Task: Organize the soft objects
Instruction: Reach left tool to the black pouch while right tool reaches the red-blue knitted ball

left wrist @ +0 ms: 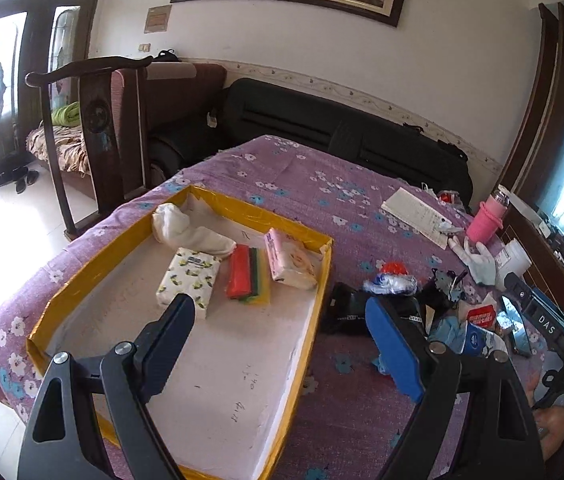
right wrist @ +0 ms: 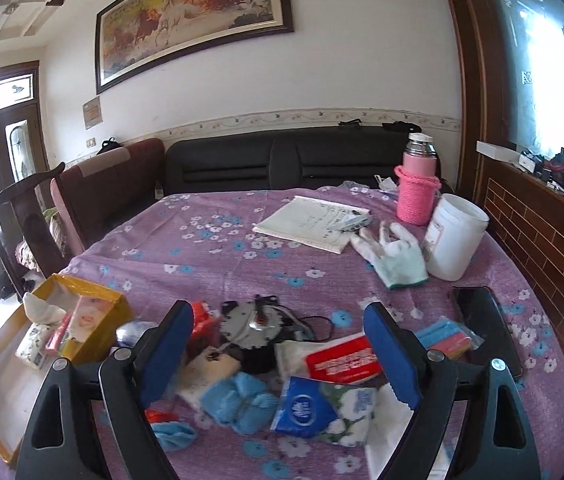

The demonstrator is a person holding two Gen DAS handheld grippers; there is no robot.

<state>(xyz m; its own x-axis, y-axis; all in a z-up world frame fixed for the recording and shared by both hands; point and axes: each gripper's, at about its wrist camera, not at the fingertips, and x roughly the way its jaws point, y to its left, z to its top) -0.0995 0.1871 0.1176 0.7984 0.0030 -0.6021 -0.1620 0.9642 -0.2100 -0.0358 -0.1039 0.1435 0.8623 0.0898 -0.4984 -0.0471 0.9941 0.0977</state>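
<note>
A shallow yellow-rimmed box (left wrist: 249, 210) lies on the purple flowered tablecloth. In it are a white sock (left wrist: 189, 230), a bee-print tissue pack (left wrist: 187, 280), a stack of coloured sponge cloths (left wrist: 247, 276) and a pink tissue pack (left wrist: 290, 260). My left gripper (left wrist: 279, 316) hangs open over the box's right wall, holding nothing. My right gripper (right wrist: 279, 316) is open and empty above a loose pile: a red tissue pack (right wrist: 342, 360), a blue tissue pack (right wrist: 302, 404), a blue knitted piece (right wrist: 237, 400) and a floral pack (right wrist: 354, 404). A white glove (right wrist: 394, 256) lies farther back.
A black motor with a toothed disc (right wrist: 249, 328) stands in the pile. A phone (right wrist: 482, 320) and a pack of coloured sponges (right wrist: 446, 336) lie right of it. A pink thermos (right wrist: 418, 188), a white jar (right wrist: 454, 236) and papers (right wrist: 310, 220) stand at the back. The box (right wrist: 97, 340) is at the left.
</note>
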